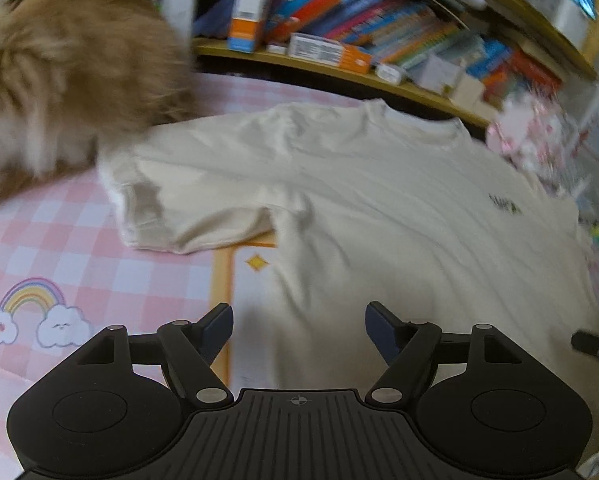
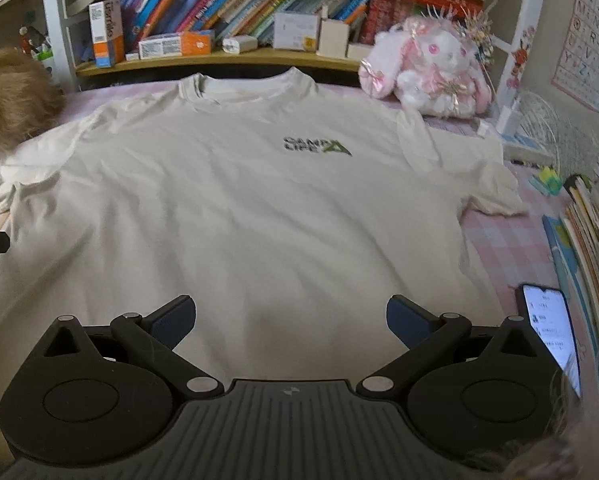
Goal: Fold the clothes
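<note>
A cream T-shirt (image 2: 235, 200) with a small dark chest logo (image 2: 315, 146) lies spread flat, front up, on a pink checked bed sheet (image 2: 511, 248), collar toward the bookshelf. It also shows in the left wrist view (image 1: 379, 208), with its left sleeve (image 1: 171, 208) spread out. My left gripper (image 1: 299, 330) is open and empty above the shirt's lower left edge. My right gripper (image 2: 289, 322) is open and empty above the shirt's lower middle.
A fluffy orange cat (image 1: 59, 72) sits at the shirt's left shoulder. A pink plush rabbit (image 2: 431, 76) sits at the far right. A bookshelf (image 2: 227, 12) runs along the back. A lit phone (image 2: 551, 332) and stacked books (image 2: 595, 248) lie at the right.
</note>
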The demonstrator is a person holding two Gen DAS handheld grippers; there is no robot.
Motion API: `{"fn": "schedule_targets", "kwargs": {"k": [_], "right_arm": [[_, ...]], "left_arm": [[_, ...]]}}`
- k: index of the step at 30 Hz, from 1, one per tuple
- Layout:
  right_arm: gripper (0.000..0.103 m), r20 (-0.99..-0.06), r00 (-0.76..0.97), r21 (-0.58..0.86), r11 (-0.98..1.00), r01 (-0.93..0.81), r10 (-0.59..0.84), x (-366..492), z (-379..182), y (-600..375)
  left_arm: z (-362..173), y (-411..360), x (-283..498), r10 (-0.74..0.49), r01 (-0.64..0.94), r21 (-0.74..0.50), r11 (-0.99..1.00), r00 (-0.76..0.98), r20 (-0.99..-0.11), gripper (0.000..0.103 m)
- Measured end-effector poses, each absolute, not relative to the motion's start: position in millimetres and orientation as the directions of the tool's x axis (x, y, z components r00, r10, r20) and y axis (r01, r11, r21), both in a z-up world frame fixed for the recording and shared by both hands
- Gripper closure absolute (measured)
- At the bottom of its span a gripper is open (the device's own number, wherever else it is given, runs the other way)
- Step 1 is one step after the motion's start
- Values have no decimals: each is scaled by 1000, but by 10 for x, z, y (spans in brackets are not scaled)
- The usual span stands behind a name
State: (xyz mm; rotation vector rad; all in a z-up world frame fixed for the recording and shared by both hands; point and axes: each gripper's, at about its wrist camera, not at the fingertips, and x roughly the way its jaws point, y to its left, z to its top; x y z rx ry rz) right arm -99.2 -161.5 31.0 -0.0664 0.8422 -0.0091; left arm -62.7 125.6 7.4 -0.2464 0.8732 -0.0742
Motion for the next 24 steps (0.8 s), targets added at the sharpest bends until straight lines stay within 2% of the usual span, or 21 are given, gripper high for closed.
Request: {"fn": "schedule_targets", "kwargs": {"k": [7,20,24], "right_arm": [[0,-717,697,-84,990,-115,20,-988,366,-1369],[0,-683,730,-152,974,-168,19,-934,470,-1207],[0,-684,730,-161,975,-154,3,-925,466,-1224]], "left_arm": [[-14,1868,-596,-187,-263,-476,839,682,-707,30],[-213,2318,-574,-156,-456,-665,591,745,-649,33],[-292,2448,-584,-148,-506,-729,461,766,-626,43]]}}
